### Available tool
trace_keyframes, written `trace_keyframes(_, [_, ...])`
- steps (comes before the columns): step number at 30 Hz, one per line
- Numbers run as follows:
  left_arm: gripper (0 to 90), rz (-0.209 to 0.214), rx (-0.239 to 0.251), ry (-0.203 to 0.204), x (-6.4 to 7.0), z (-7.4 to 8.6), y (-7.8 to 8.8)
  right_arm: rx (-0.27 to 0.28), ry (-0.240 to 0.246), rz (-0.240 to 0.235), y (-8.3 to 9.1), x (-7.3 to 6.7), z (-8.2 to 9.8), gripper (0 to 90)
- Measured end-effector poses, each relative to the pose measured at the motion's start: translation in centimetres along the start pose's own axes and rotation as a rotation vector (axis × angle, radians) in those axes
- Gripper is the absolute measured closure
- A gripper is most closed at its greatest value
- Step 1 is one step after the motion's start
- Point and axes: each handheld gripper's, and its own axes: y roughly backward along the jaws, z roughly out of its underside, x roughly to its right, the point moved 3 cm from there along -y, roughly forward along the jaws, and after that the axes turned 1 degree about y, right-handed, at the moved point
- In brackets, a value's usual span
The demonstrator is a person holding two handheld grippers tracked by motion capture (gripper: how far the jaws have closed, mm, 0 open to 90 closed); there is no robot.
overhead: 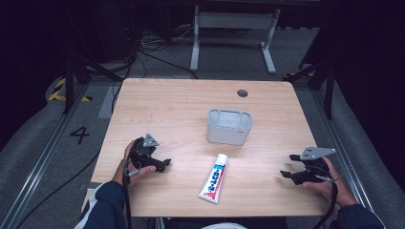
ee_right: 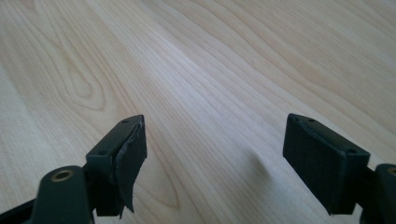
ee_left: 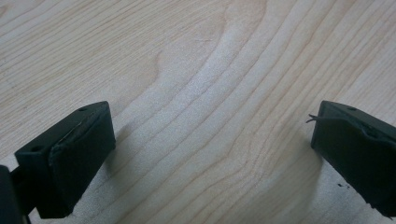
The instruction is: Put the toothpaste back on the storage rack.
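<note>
1. The left tongs [overhead: 164, 164] sit low over the near left part of the table [overhead: 172, 102], held in the person's left hand [overhead: 131, 164]. In the left gripper view [ee_left: 212, 144] the two black jaws stand wide apart with only bare wood grain between them; they hold nothing.
2. The right tongs [overhead: 288, 164] sit at the near right edge of the table, held in the person's right hand [overhead: 327, 183], jaws pointing left toward the middle. In the right gripper view [ee_right: 212, 158] the jaws are likewise spread wide with bare wood between them, gripping nothing. The pad on the left jaw in that view looks frayed and peeling along its edge.
3. Each tongs carries a grey three-cornered plate on top, and a dark cable trails from each toward the near edge.
4. A white toothpaste tube [overhead: 214, 178] with red and blue print lies flat on the table between the two tongs, nearer the near edge. Its length runs near to far, slightly tilted, with the narrower end pointing far. It touches neither tongs.
5. Just beyond the tube's far end stands a pale grey rectangular bin [overhead: 229, 126] with rounded corners, open at the top, about mid-table. Tube and bin are near each other but apart.
6. A small dark round hole [overhead: 242, 93] marks the tabletop near the far edge, right of centre.
7. Beyond the table, cables lie on the grey floor [overhead: 43, 143], where a painted "4" shows at left, and a white frame [overhead: 234, 28] stands at the far side.
</note>
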Motion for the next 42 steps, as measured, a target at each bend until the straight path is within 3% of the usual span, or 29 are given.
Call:
trace_keyframes(11, [0.1,-0.001,-0.002,0.002,0.0,0.0,0.0,0.026,0.126,-0.072,0.1,-2.0,-3.0,23.8])
trace_keyframes(22, [0.1,0.000,-0.001,0.002,0.0,0.0,0.0,0.016,0.236,-0.150,-0.8,-4.2,-5.8,23.7])
trace_keyframes(26, [0.1,-0.002,-0.003,0.005,0.0,0.0,0.0,0.013,0.289,-0.198,-1.6,-5.4,-7.4,23.7])
trace_keyframes(37, [0.2,-0.010,0.006,-0.009,0.0,0.2,0.1,-0.012,0.401,-0.271,-3.8,-7.8,-10.5,22.9])
trace_keyframes(42, [0.2,-0.006,0.001,0.005,0.3,0.6,0.5,-0.016,0.453,-0.308,-4.8,-8.9,-11.9,22.9])
